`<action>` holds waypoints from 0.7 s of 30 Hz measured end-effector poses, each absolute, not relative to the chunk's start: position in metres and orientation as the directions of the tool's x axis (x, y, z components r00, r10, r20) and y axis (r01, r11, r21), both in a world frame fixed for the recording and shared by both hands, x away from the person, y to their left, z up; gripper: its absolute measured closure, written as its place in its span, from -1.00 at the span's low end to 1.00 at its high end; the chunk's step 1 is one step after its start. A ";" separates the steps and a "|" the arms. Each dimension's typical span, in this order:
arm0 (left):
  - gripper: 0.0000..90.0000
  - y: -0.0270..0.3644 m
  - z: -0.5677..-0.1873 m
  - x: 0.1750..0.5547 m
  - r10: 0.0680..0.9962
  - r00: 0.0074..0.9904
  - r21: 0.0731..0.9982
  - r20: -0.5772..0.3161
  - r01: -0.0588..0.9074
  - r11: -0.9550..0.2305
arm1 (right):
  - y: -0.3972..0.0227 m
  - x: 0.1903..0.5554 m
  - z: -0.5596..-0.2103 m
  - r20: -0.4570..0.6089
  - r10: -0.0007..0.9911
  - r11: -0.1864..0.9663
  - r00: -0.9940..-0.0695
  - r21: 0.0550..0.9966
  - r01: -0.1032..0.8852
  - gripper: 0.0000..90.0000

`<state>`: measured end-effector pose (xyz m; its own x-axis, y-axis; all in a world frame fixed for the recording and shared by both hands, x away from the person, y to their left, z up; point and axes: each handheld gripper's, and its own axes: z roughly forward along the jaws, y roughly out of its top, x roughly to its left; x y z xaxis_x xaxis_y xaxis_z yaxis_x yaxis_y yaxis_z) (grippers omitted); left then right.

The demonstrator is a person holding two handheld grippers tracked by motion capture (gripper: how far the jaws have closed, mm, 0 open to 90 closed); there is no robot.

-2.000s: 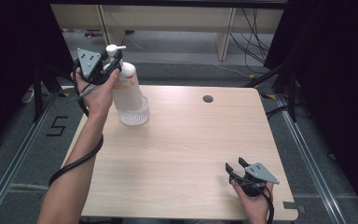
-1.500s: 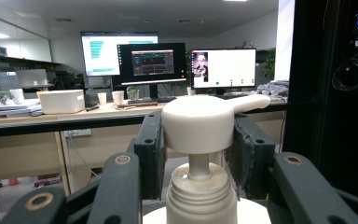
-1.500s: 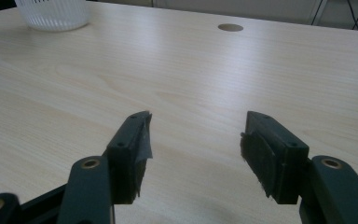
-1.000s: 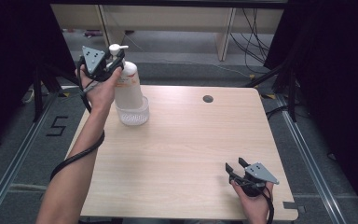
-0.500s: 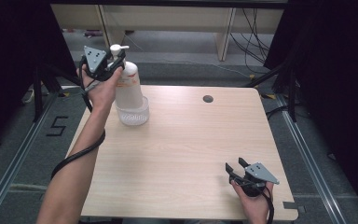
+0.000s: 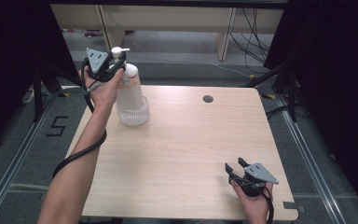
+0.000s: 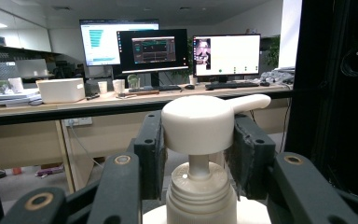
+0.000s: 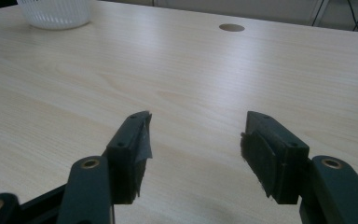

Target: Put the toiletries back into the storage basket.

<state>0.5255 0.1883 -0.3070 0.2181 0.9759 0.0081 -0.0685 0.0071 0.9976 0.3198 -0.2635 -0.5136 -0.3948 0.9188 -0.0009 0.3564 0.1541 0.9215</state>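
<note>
A white pump bottle (image 6: 129, 84) stands upright in a clear ribbed cup (image 6: 133, 114) at the table's far left. My left gripper (image 6: 116, 60) is held level at the bottle's top. In the left gripper view its jaws sit on both sides of the white pump head (image 7: 200, 123) with the pads against it, the spout pointing right. My right gripper (image 6: 235, 167) rests low at the table's near right corner. Its jaws stand apart over bare wood (image 8: 196, 135) with nothing between them.
The light wooden table (image 6: 191, 135) has a round cable hole (image 6: 208, 99) near its far edge. The cup's ribbed wall (image 8: 56, 11) shows far off in the right gripper view. Dark curtains and stands flank the table; a desk with monitors (image 7: 154, 49) lies beyond.
The left hand edged slightly to the right at the bottle's top early on, then held still. The right gripper has not moved.
</note>
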 end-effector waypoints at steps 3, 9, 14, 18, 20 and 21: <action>0.31 0.188 -0.309 0.527 0.976 0.216 0.998 0.009 -0.064 0.005 | -0.263 0.320 -0.514 -0.008 0.919 0.159 -0.395 0.923 0.352 -0.07; 0.31 0.188 -0.313 0.528 0.975 0.220 0.999 0.001 -0.052 0.011 | -0.263 0.319 -0.513 0.002 0.919 0.153 -0.395 0.920 0.360 -0.07; 0.31 0.186 -0.317 0.529 0.975 0.223 0.999 0.006 -0.047 0.004 | -0.263 0.320 -0.513 -0.004 0.920 0.156 -0.392 0.921 0.357 -0.07; 0.31 0.186 -0.320 0.530 0.975 0.224 0.999 0.003 -0.039 0.006 | -0.264 0.320 -0.514 -0.002 0.920 0.153 -0.393 0.923 0.353 -0.07; 0.31 0.185 -0.322 0.531 0.974 0.226 0.999 0.001 -0.034 0.007 | -0.265 0.320 -0.514 -0.017 0.920 0.163 -0.392 0.926 0.342 -0.07; 0.31 0.185 -0.323 0.531 0.974 0.225 0.999 0.001 -0.033 0.007 | -0.264 0.320 -0.514 -0.013 0.919 0.162 -0.393 0.924 0.347 -0.07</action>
<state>0.5307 0.1853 -0.3231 0.2250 0.9744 0.0007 -0.0326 0.0068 0.9994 0.3203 -0.2644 -0.5135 -0.3934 0.9193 -0.0128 0.3474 0.1615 0.9237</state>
